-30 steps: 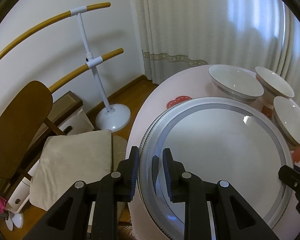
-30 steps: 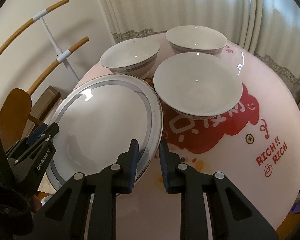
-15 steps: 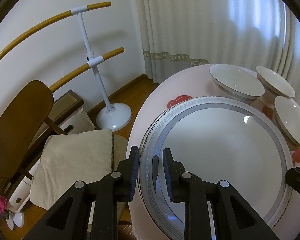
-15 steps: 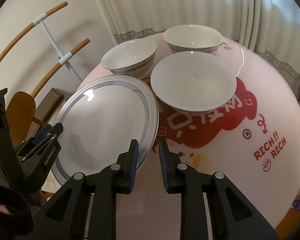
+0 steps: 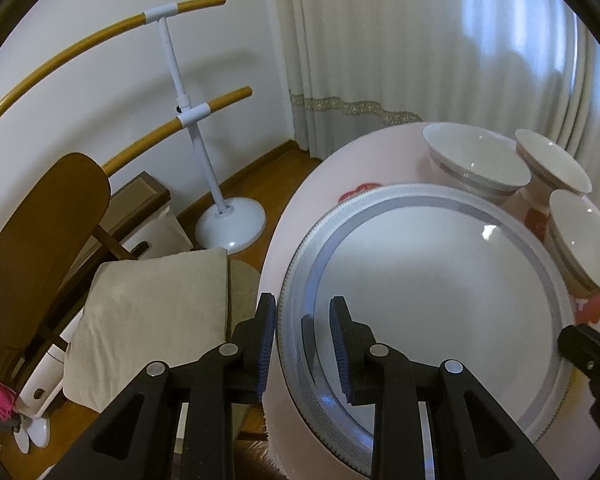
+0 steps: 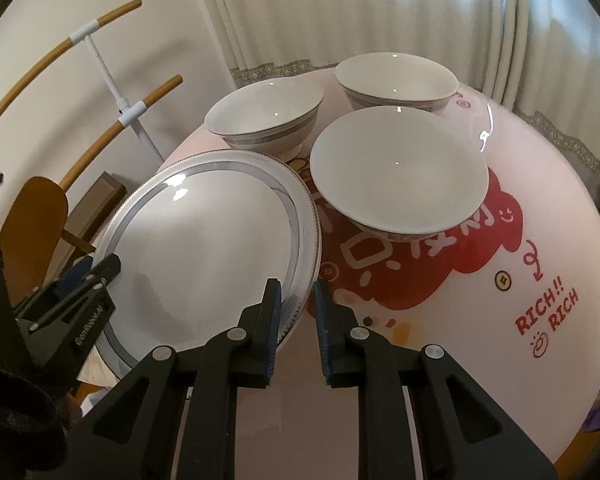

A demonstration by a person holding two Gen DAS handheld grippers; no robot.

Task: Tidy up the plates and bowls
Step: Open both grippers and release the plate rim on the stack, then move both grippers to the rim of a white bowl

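Observation:
A large white plate [image 5: 432, 292] with a grey patterned rim is held over the left side of the round pink table [image 6: 440, 352]; it also shows in the right wrist view [image 6: 204, 248]. My left gripper [image 5: 302, 332] is shut on the plate's left rim. My right gripper [image 6: 296, 308] is shut on the plate's right rim. Three white bowls with grey bands stand behind and right of the plate: a near one [image 6: 396, 172], a left one [image 6: 264, 114] and a far one [image 6: 396, 78].
The table carries a red cartoon print with "RICH" lettering [image 6: 548, 316]. Off its left edge are a wooden chair [image 5: 40, 248] with a beige cushion [image 5: 152, 320] and a white stand with wooden bars [image 5: 188, 116]. Curtains [image 5: 420, 40] hang behind.
The plate has risen and shifted a little left with both grippers on its rim. The bowls have not moved.

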